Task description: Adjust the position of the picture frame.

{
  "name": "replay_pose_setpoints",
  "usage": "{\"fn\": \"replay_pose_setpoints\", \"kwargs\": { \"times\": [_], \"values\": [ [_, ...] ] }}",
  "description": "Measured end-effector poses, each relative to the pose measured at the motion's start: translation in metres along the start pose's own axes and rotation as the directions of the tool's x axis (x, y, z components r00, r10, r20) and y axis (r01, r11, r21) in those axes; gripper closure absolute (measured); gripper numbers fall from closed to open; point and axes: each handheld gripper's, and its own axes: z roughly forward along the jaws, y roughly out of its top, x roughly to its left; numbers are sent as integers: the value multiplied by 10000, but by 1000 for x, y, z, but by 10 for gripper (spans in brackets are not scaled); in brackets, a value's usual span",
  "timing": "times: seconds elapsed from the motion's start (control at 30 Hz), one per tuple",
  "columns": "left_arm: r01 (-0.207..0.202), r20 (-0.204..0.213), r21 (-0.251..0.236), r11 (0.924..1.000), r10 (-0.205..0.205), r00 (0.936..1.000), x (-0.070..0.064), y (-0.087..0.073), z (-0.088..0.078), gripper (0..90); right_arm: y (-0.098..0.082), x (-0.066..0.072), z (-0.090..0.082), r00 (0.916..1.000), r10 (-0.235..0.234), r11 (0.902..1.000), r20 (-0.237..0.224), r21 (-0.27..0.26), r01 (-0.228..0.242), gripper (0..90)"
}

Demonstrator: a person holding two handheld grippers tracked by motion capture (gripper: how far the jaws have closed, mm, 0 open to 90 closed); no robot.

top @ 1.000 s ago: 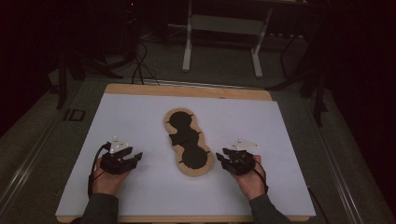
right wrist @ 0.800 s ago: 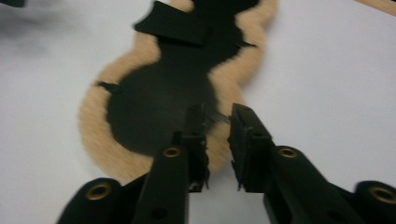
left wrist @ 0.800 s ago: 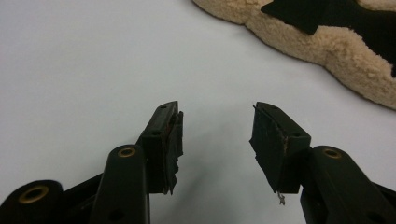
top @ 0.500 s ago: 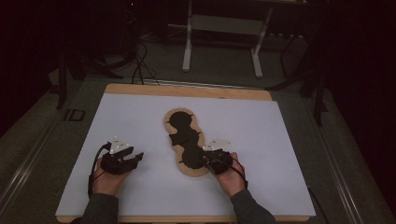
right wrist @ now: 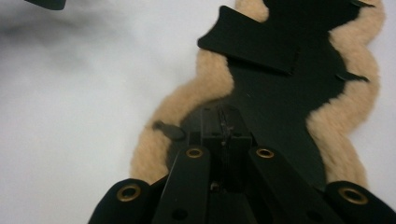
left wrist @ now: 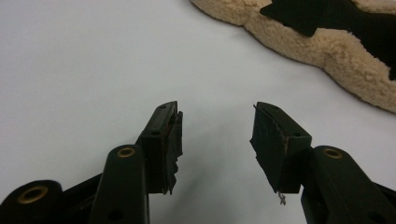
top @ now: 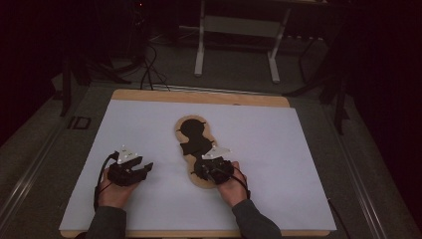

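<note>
Right gripper view puts my right gripper [right wrist: 223,122] on the near end of the fleece insole [right wrist: 210,79], fingers pressed together and apparently nipping its black top layer [right wrist: 275,100]. The insole lies mid-desk [top: 149,124]. My left gripper [left wrist: 215,140] rests beside it, fingers spread and empty. If I lift now, I'd guess the thin layer peels or slips free.

Marking: the letters "ID" in pale strokes.
Where: on the dark floor [top: 74,124], just beside the left edge of the table [top: 149,97].
Other text: none legible.
</note>
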Motion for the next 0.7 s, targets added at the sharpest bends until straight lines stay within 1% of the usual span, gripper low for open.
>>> {"fn": "replay_pose_setpoints", "kwargs": {
  "times": [0.23, 0.27, 0.37, 0.43, 0.5, 0.6, 0.7],
  "values": [
    [21, 16, -46, 10000, -21, 10000, 0, 0, -1, 517, 11, 10, 13, 9999, -130, 9999, 21, 49, 130, 898],
    [34, 22, -60, 10000, -34, 10000, 0, 0, -1, 517, 13, 13, 16, 9999, -126, 9999, 39, 44, 126, 898],
    [56, 22, -83, 10000, -56, 10000, 1, 0, -2, 517, 15, 19, 24, 9999, 45, 10000, -120, -71, -46, 899],
    [52, 36, -101, 9999, -52, 10000, 1, 0, -2, 516, 16, 24, 30, 9999, 54, 10000, -137, -25, -54, 899],
    [52, 37, -120, 9999, -52, 10000, 2, 0, -2, 517, 18, 28, 34, 9999, -59, 10000, -90, 23, 59, 899],
    [59, 31, -118, 9999, -58, 10000, 2, 0, -2, 517, 22, 33, 39, 9995, -277, 9995, 130, 148, 276, 898],
    [41, 43, -103, 9999, -41, 10000, 2, 1, -2, 517, 25, 35, 43, 9985, -464, 9983, 289, 372, 453, 899]
  ]
}}
